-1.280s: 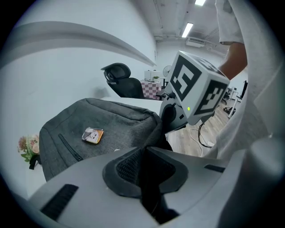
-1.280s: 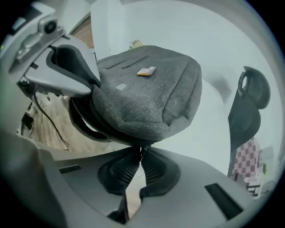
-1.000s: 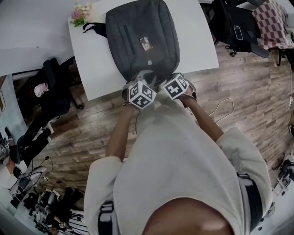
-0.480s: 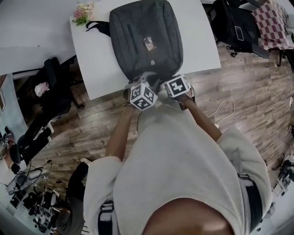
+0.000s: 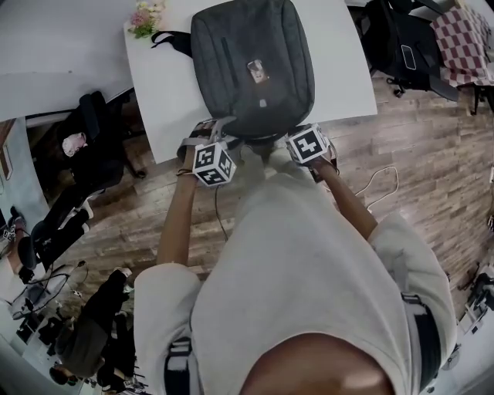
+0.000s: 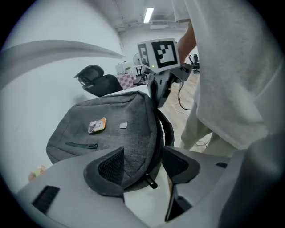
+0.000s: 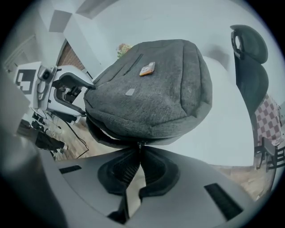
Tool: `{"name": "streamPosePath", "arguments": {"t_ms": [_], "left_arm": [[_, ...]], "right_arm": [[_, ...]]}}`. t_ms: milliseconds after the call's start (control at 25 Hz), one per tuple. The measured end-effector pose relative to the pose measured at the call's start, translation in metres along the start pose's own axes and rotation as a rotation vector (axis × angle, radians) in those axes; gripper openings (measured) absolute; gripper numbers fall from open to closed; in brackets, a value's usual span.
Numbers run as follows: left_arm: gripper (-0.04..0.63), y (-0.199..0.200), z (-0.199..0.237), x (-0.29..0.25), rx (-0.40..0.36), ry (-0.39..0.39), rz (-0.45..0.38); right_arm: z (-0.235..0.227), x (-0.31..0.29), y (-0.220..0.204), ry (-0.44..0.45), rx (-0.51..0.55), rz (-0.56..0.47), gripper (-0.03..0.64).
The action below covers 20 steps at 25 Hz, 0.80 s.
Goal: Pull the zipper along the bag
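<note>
A white bench stood on a wood floor, and the grey bag lay flat at its near edge. The left hand-held gripper had just been opening, its jaws wide around the bag's corner. The right hand-held gripper was closed, pinching the zipper pull.

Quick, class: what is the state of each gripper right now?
Left gripper: open, jaws just opened; a corner of the grey fabric backpack sits between them, ungripped.
Right gripper: closed on the backpack's small dark zipper pull.

The bag lies on the table, flowers at its far-left corner.
</note>
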<state>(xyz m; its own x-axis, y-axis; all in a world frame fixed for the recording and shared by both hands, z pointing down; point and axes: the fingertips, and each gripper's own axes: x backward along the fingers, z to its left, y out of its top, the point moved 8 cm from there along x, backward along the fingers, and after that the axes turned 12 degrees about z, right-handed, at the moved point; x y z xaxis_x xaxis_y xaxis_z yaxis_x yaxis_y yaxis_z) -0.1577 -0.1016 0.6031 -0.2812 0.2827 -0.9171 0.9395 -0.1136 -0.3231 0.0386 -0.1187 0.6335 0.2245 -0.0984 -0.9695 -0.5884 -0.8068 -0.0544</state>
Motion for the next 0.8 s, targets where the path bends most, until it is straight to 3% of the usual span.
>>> {"name": "streamPosePath", "arguments": {"t_ms": [80, 160, 640, 800], "left_arm": [[0.281, -0.003, -0.002, 0.002, -0.097, 0.008, 0.043], [0.279, -0.01, 0.0, 0.003, -0.129, 0.025, 0.073], [0.215, -0.011, 0.007, -0.02, -0.099, -0.022, 0.055], [0.207, -0.012, 0.006, -0.02, -0.076, -0.033, 0.052]], "right_arm": [[0.0, 0.001, 0.001, 0.01, 0.009, 0.003, 0.02], [-0.004, 0.003, 0.005, -0.024, 0.042, -0.014, 0.02], [0.0, 0.0, 0.007, 0.004, -0.004, 0.022, 0.02], [0.006, 0.003, 0.007, -0.104, -0.018, 0.03, 0.021]]}}
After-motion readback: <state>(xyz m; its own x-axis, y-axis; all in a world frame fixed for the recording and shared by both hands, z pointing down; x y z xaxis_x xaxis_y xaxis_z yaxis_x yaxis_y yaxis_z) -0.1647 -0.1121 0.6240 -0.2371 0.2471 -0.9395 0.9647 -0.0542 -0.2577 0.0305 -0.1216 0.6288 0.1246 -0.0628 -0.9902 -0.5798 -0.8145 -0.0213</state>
